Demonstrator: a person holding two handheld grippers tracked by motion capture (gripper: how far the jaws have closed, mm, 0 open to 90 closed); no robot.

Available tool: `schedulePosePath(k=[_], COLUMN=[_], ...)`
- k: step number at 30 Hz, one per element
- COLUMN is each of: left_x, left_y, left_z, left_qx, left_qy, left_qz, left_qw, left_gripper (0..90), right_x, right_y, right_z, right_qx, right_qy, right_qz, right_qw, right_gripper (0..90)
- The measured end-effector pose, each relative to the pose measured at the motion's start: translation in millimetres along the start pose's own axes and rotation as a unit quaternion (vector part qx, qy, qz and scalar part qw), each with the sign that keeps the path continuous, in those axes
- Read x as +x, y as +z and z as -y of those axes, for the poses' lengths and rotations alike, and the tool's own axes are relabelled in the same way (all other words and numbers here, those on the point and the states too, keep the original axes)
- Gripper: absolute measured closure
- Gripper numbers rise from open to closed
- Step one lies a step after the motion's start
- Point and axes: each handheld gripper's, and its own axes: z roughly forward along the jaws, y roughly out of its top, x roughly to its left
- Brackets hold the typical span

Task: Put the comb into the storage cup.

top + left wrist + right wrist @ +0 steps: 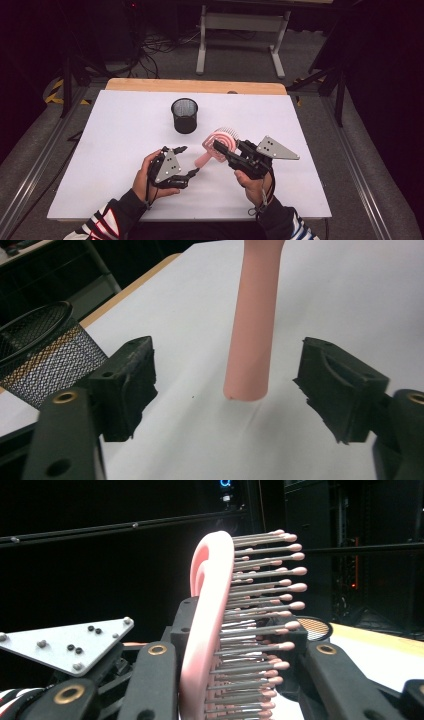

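A pink hairbrush (218, 142) is held clear of the white table (115, 150) near its centre, with the bristled head clamped between the jaws of the right gripper (222, 147). In the right gripper view the head (235, 630) stands edge-on between the two black jaws, bristles pointing toward three o'clock. The handle slopes down toward seven o'clock in the high view; its end appears to touch or nearly touch the table, though that cannot be settled from these pictures. The left gripper (186, 161) is held at about nine o'clock from the brush, its jaws spread wide apart, and in the left gripper view the handle (252, 330) is framed between them without being touched. A black mesh cup (184, 115) stands upright at about eleven o'clock from the brush, apart from it. So far the brush is judged to be lifted and secured; what is left seems to be a grasp of the handle by the left gripper and, probably, placing the brush into the cup.
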Motion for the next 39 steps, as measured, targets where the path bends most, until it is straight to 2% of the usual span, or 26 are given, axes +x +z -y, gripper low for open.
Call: schedulePosePath(k=[10, 18, 22, 26, 27, 33, 39], left_x=[12.8, 21.4, 26.7, 31.4, 33.5, 38.4, 41.6], left_y=[-11.9, -25.1, -31.8, -38.1, -41.4, -54.0, -66.1], left_z=[5.5, 10.6, 14.6, 19.4, 22.4, 31.6, 43.6], left_qx=[-0.015, -0.024, -0.021, -0.017, -0.016, -0.01, -0.004], left_qy=[-0.001, -0.009, -0.014, -0.011, -0.017, -0.018, -0.028], left_qz=[0.017, 0.016, 0.008, 0.001, 0.0, -0.009, -0.022], left_qw=[0.9998, 0.9996, 0.9997, 0.9998, 0.9997, 0.9997, 0.9993], left_gripper=[17.6, 14.7, 12.5, 9.7, 9.6, 7.1, 5.2], right_x=[-3.1, -5.5, -6.4, -7.0, -7.2, -7.8, -7.9], right_y=[-4.6, -8.0, -9.5, -10.5, -10.7, -11.0, -10.8], right_z=[-2.8, -5.1, -5.9, -6.7, -6.9, -7.7, -8.3], right_qx=[-0.002, -0.004, -0.004, -0.005, -0.005, -0.007, -0.006], right_qy=[-0.009, -0.013, -0.019, -0.02, -0.019, -0.023, -0.026], right_qz=[0.008, 0.015, 0.02, 0.02, 0.019, 0.023, 0.025], right_qw=[0.9999, 0.9998, 0.9996, 0.9996, 0.9996, 0.9995, 0.9993], right_gripper=[64.1, 64.1, 64.0, 64.0, 64.1, 64.1, 64.1])
